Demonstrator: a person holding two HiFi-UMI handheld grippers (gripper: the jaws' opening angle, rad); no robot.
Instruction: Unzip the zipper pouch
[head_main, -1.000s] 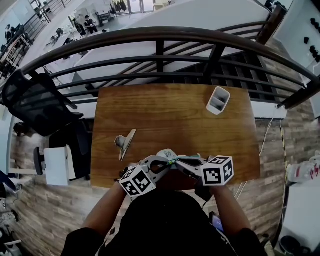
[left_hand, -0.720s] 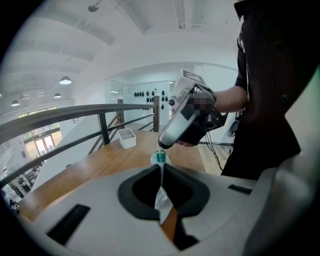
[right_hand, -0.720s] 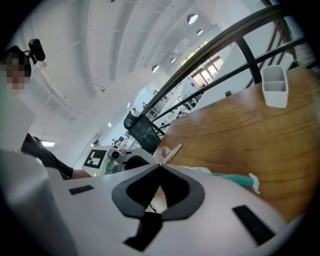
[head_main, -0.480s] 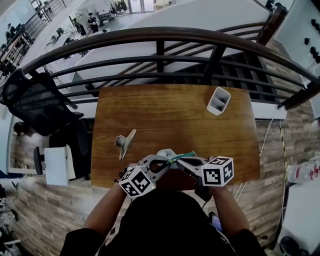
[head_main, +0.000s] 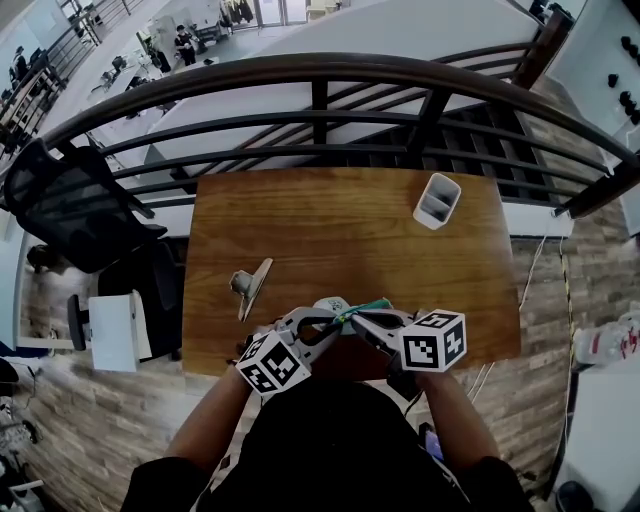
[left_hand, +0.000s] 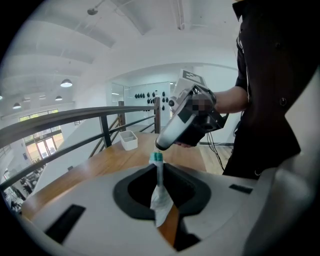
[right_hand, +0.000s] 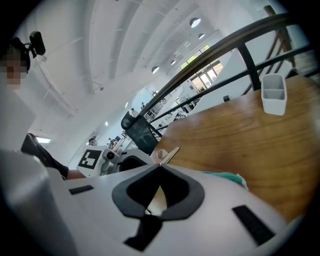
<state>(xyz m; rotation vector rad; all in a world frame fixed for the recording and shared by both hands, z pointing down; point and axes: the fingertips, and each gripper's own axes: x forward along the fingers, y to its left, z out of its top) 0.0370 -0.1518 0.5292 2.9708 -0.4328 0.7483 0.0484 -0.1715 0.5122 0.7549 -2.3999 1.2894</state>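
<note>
The zipper pouch (head_main: 336, 306) sat at lower centre of the head view, over the near edge of the desk (head_main: 340, 220). The left tool (left_hand: 159, 170) was clenched on its white fabric just below the teal zipper (left_hand: 158, 158). The right tool (right_hand: 159, 167) was pinched fully together; whether it had the pull was too small to tell. Unzipping well would likely need the left to anchor firmly while the right draws straight along the zipper, not across it.

Premises: an open-plan office, viewed from a mezzanine. A brown wooden table (head_main: 340, 230) stands against a dark curved metal railing (head_main: 320, 70). Beyond it, at upper left, a lower floor holds occupied desks (head_main: 150, 50). A black mesh office chair (head_main: 70, 205) sits at left on grey-brown plank flooring (head_main: 90, 420).
</note>
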